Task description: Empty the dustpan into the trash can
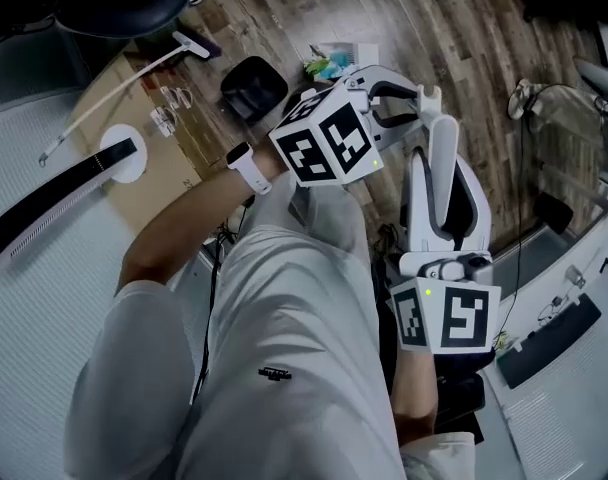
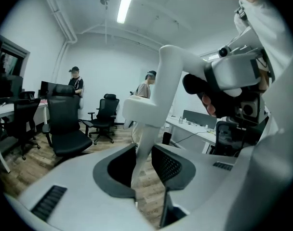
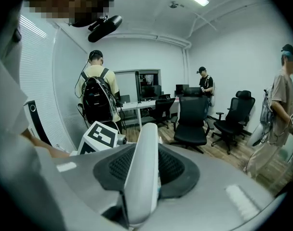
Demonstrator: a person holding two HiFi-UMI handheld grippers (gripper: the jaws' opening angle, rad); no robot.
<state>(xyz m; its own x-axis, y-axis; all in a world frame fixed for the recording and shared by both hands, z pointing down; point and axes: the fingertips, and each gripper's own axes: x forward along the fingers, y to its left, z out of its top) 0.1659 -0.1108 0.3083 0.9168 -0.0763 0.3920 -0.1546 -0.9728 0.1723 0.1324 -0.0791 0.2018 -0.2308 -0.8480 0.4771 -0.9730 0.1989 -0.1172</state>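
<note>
Both tongs are clamped on the white dustpan (image 1: 466, 208). The left tongs (image 1: 409, 93) pinch its handle near the top and the right tongs (image 1: 436, 260) pinch it lower down, probably to keep it upright so nothing spills. It hangs over the plank floor (image 1: 464, 38), well apart from a black can (image 1: 252, 88), likely the trash can. Around it is an office with chairs (image 2: 64, 124), a desk (image 2: 194, 126) and standing people (image 3: 96, 88).
</note>
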